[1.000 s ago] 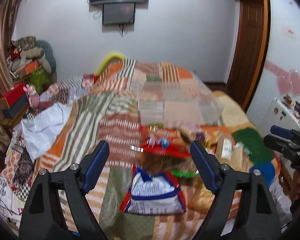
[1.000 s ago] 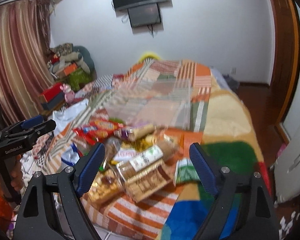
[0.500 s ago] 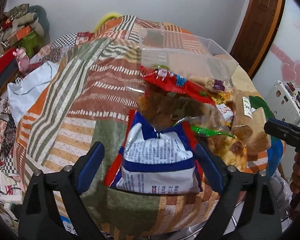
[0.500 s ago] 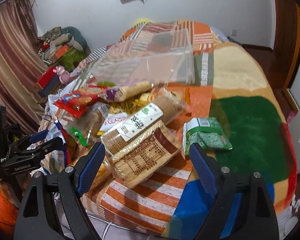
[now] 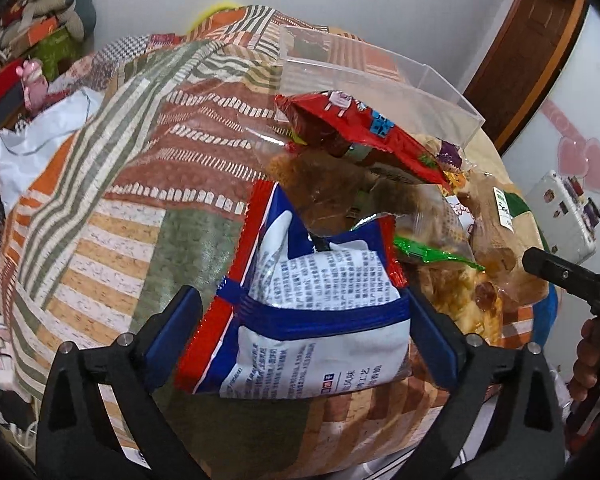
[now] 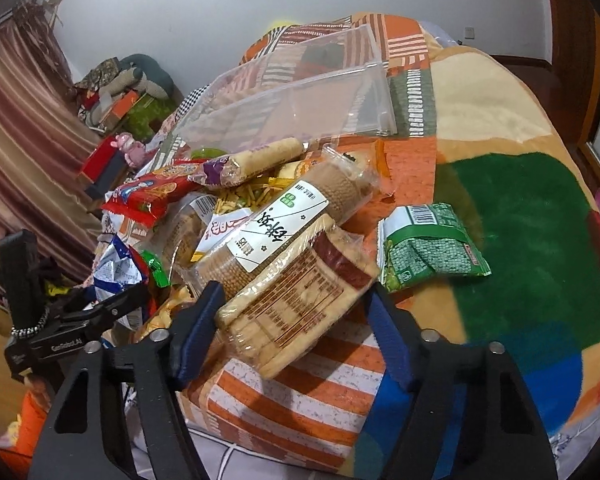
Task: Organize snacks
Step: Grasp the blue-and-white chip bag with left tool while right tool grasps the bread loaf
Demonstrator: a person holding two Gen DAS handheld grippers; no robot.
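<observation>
A pile of snack packs lies on a patchwork bedspread. My left gripper is open, its jaws on either side of a blue, white and red bag at the pile's near edge. Behind it lie a red pack and a clear empty plastic bin. My right gripper is open around the near end of a clear cracker pack. A labelled biscuit roll rests above it, and a green pack lies to the right. The bin stands behind the pile.
The bed's edge drops off just below both grippers. The left gripper shows at the left of the right wrist view. Boxes and a pink toy sit on the floor by a striped curtain. A wooden door stands at right.
Both grippers have moved down and forward to the pile. The blue bag now sits between the left jaws and the cracker pack between the right jaws. Both stayed open.
</observation>
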